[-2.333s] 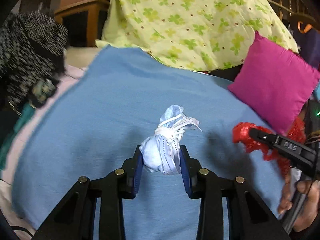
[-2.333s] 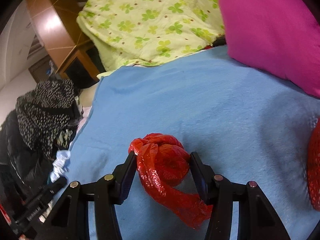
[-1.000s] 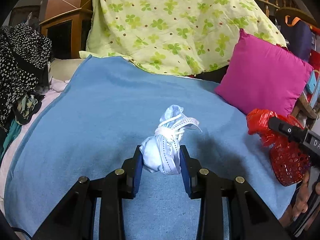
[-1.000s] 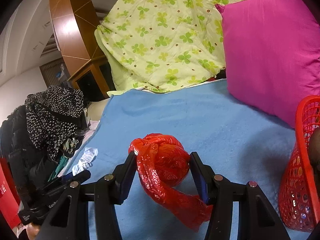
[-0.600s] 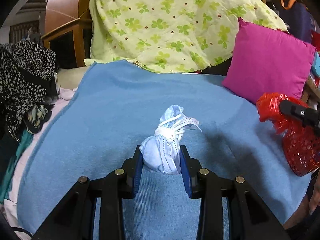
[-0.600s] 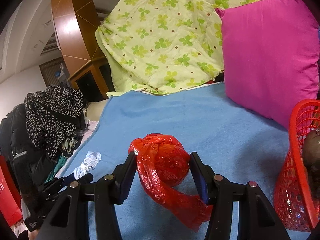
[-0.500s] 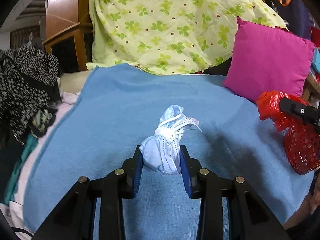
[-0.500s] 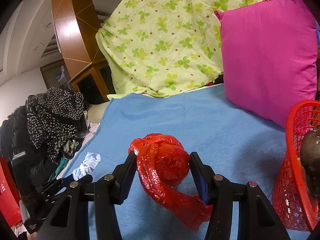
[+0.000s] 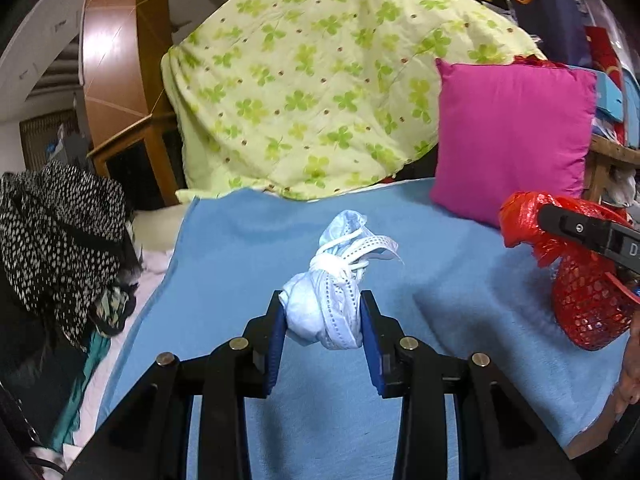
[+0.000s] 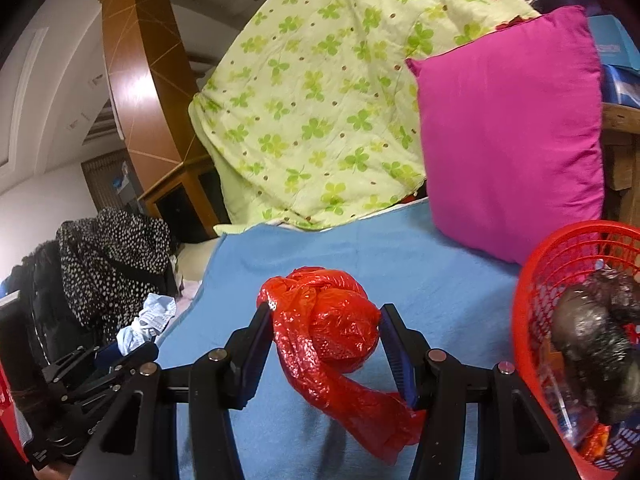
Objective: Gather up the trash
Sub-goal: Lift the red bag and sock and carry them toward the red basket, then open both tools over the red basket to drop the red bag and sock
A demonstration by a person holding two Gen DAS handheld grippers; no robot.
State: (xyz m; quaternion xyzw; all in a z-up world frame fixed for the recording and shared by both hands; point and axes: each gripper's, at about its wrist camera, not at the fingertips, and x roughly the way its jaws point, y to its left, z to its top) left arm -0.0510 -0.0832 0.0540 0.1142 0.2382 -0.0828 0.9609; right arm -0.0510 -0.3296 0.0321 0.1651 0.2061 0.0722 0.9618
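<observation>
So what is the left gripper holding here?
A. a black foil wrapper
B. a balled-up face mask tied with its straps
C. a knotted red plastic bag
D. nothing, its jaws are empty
B: the left gripper is shut on a pale blue mask knotted with its white straps; the red bag sits in the right gripper instead.

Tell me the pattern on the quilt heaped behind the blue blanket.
The quilt is pale yellow-green with green clover leaves and small brown dots, clearest in the left wrist view.
</observation>
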